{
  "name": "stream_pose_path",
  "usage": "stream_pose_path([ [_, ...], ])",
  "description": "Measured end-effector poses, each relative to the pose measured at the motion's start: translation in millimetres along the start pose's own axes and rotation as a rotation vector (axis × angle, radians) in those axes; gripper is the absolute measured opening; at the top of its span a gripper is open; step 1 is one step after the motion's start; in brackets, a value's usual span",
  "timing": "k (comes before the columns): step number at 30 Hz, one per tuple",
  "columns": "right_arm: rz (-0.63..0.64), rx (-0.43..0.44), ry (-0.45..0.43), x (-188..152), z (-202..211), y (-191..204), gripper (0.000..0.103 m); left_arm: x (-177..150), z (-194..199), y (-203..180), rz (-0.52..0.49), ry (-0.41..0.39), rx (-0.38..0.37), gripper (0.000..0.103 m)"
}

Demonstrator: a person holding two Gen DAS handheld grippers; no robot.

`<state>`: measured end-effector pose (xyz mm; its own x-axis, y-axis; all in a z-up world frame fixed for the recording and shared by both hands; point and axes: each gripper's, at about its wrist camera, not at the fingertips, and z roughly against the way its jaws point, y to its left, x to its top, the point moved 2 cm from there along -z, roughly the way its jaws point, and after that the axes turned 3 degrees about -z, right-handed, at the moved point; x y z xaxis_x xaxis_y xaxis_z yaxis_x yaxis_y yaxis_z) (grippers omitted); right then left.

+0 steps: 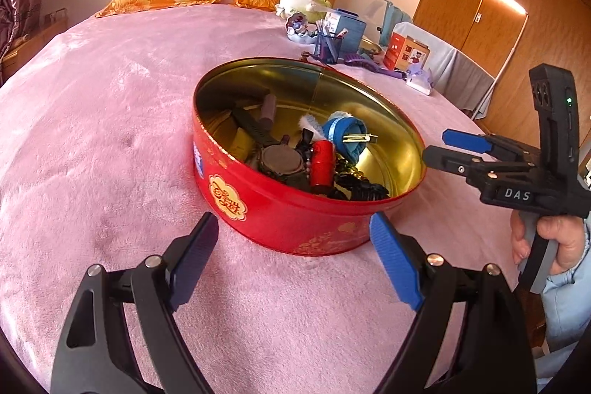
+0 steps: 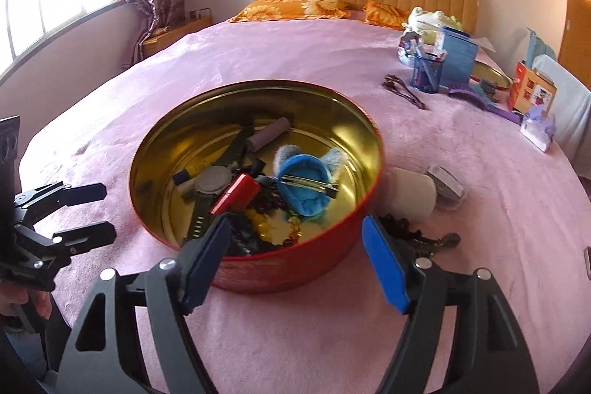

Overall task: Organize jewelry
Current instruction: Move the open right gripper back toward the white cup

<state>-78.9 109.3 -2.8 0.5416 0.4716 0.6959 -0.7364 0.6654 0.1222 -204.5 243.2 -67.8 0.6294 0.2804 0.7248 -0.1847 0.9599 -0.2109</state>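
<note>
Tin: the round red tin (image 2: 280, 268) sits on the pink bed (image 2: 258, 338), loaded with a watch (image 2: 216, 183), a red tube (image 2: 236, 196) and a blue pouch (image 2: 304, 187).
Left tool: left tool (image 1: 293, 255) spread wide, nothing between the jaws, near the tin's wall.
Right tool: right tool (image 2: 295, 263) wide too, empty, at the near rim.
Still out: dark beads (image 2: 417, 235) just right of the tin.
Handling: beads look limp and slippery; pinch the bunched middle, I'd say.
Tin grip: rigid, thin-walled; take the rim.

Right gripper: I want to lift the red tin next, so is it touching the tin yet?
Apart. In the left wrist view the right gripper hangs beside the red tin, open and empty, with pink blanket visible between its fingertips and the rim.
</note>
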Motion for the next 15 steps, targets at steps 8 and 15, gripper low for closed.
stream_pose_path([
  [8,-0.166,-0.088,0.001,-24,1,-77,0.094,7,-8,-26,-0.03,-0.01,-0.022,0.083],
  [15,-0.096,-0.174,0.029,-25,-34,-96,0.096,6,-17,-38,-0.05,0.011,-0.033,0.083],
])
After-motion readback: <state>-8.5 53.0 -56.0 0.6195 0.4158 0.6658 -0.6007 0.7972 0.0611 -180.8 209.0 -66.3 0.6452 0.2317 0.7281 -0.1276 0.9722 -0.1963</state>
